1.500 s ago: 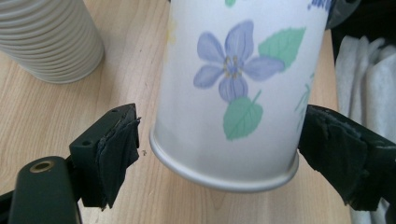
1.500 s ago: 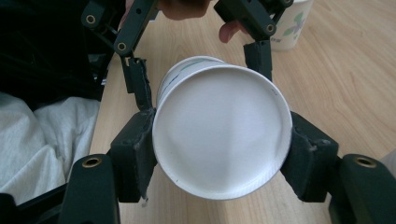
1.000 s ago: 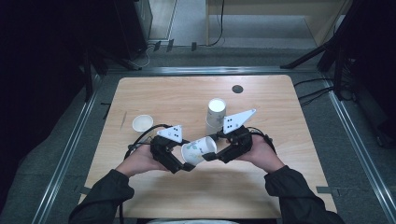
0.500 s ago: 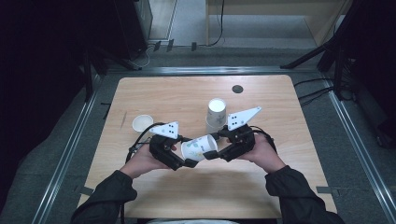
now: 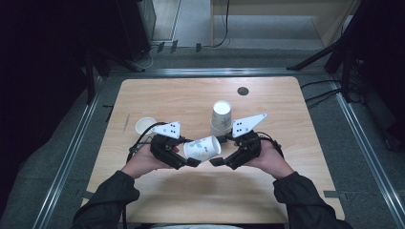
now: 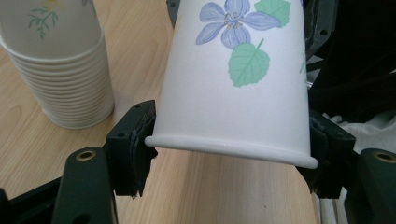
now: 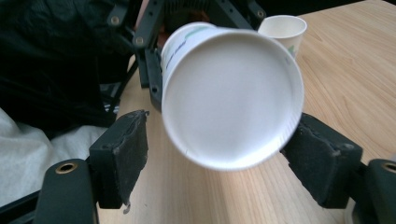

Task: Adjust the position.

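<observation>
1. A person sits at the near edge of a wooden table (image 5: 286, 191), dark sleeves reaching in, with a two-jaw gripper in each hand.
2. Between the two hands, above the tabletop, a floral paper cup (image 5: 203, 147) lies on its side, its base pointing towards the person's right.
3. The left gripper (image 5: 188, 160) has the cup by its mouth end. In the left gripper view its two black pads press on opposite sides of the cup (image 6: 238, 88), just behind the rolled rim, so it is clamped on the cup.
4. The cup's wall carries a blue flower and green leaves, facing that camera.
5. The right gripper (image 5: 217, 161) sits at the cup's base end. In the right gripper view its jaws stand apart on either side of the round white bottom (image 7: 231, 98); the left pad is clearly off the cup, and the right pad is at its edge. I cannot tell whether that pad touches.
6. A stack of nested paper cups (image 5: 221, 117) stands upside down on the table just beyond the right hand, near the middle.
7. A single paper cup (image 5: 144, 126) stands upright, mouth up, just beyond the left hand.
8. A small dark round mark (image 5: 243, 90) shows on the far part of the table.
</observation>
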Tool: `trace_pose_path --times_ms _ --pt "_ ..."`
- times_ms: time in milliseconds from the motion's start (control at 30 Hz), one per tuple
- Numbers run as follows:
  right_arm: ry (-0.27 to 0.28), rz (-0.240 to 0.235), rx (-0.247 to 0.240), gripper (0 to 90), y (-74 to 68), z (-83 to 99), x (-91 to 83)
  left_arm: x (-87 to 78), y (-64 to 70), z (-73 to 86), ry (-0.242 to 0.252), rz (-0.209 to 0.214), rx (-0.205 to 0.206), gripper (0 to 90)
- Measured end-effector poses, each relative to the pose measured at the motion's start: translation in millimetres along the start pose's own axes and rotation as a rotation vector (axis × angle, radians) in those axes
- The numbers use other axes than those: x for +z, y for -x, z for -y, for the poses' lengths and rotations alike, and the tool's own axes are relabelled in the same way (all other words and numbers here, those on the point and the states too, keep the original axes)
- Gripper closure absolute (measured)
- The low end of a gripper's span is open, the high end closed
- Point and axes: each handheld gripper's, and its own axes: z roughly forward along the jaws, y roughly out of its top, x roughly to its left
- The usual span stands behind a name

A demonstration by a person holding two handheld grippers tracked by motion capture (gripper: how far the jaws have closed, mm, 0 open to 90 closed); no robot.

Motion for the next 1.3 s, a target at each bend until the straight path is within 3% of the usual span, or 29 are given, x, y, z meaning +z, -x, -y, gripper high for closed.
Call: trace_pose_path --times_ms 233,567,733,967,1300 --pt "-0.022 0.046 -0.005 27.6 1.3 6.6 -6.2 -4.5 -4.7 -4.6 -0.084 0.005 0.022 29.1" --pt "-0.045 0.077 0.006 28.8 3.1 15.9 -9.6 -11.7 -11.1 -8.2 -0.152 -0.021 0.027 29.0" --pt "-0.069 0.085 -0.004 28.8 2.3 17.8 -6.0 -8.4 -13.8 -8.8 -0.191 -0.019 0.013 28.8" --pt "-0.093 0.09 -0.007 28.8 3.9 18.8 -1.8 0.3 -12.7 -8.8 -0.285 -0.034 0.025 28.6" --pt "-0.126 0.092 -0.017 28.8 4.8 20.9 5.4 10.0 -12.8 -8.7 -0.356 -0.049 0.023 28.5"
